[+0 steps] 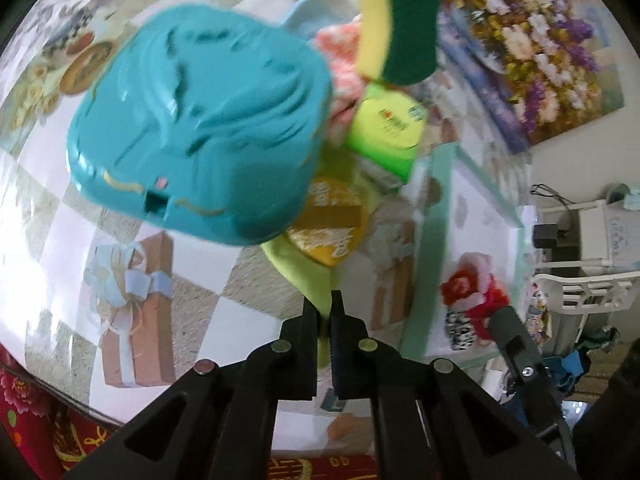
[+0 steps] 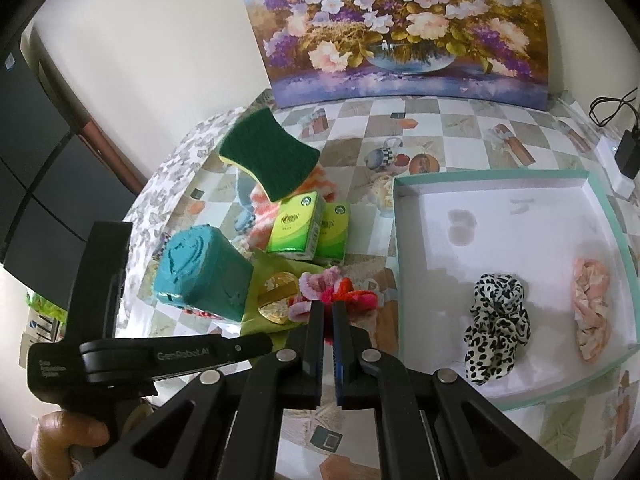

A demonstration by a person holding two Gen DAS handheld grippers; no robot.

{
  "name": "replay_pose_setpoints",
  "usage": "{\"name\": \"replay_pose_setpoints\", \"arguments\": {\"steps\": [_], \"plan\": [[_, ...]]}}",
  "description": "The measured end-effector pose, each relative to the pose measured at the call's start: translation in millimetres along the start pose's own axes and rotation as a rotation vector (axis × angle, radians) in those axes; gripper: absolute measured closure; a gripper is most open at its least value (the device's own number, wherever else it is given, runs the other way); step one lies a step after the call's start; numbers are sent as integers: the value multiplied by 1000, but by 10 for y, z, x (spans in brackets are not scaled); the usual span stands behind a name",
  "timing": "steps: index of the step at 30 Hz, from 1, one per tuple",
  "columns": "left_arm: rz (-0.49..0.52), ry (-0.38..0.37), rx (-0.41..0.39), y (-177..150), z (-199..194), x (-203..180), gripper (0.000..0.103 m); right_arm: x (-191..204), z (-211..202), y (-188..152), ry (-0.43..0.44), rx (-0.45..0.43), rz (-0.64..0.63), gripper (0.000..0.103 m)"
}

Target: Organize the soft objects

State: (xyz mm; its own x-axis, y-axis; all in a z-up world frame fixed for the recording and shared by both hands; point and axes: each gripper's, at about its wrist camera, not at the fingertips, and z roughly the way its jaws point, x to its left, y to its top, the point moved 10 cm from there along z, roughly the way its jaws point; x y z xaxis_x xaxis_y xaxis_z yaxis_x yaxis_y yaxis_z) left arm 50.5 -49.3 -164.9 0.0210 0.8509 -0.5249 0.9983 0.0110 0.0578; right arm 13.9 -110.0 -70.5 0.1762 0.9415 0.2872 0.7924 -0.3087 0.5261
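Observation:
My left gripper [image 1: 325, 300] is shut on the corner of a lime green cloth [image 1: 308, 276] that lies under a gold round tin [image 1: 328, 222] and a teal box [image 1: 204, 128]. My right gripper [image 2: 328, 306] is shut on a red and pink fluffy scrunchie [image 2: 352, 294], left of the white tray [image 2: 500, 196]. A leopard-print scrunchie [image 2: 496, 328] and a pale pink scrunchie [image 2: 592, 304] lie in the tray. A green and yellow sponge [image 2: 268, 156] rests on an orange-white fluffy cloth [image 2: 264, 212] behind two green tissue packs [image 2: 304, 226].
A flower painting [image 2: 400, 28] leans on the wall at the table's back. A charger and cable [image 2: 626, 148] sit at the far right. The left gripper's body [image 2: 100, 320] is at the table's left edge. White chairs [image 1: 580, 280] stand beyond the tray.

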Motion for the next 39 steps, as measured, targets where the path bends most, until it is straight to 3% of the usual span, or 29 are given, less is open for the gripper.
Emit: {"name": "replay_pose_setpoints", "arguments": {"steps": [5, 25, 30, 39], "plan": [[21, -58, -49, 116, -88, -104, 99, 3, -77, 69, 17, -28, 15, 99], [205, -295, -387, 360, -1355, -587, 99, 39, -593, 390, 99, -189, 63, 99], [275, -320, -449, 330, -1539, -758, 99, -11, -731, 453, 109, -231, 81, 99], [371, -324, -473, 232, -1588, -1042, 99, -332, -879, 523, 78, -279, 156, 99]]}}
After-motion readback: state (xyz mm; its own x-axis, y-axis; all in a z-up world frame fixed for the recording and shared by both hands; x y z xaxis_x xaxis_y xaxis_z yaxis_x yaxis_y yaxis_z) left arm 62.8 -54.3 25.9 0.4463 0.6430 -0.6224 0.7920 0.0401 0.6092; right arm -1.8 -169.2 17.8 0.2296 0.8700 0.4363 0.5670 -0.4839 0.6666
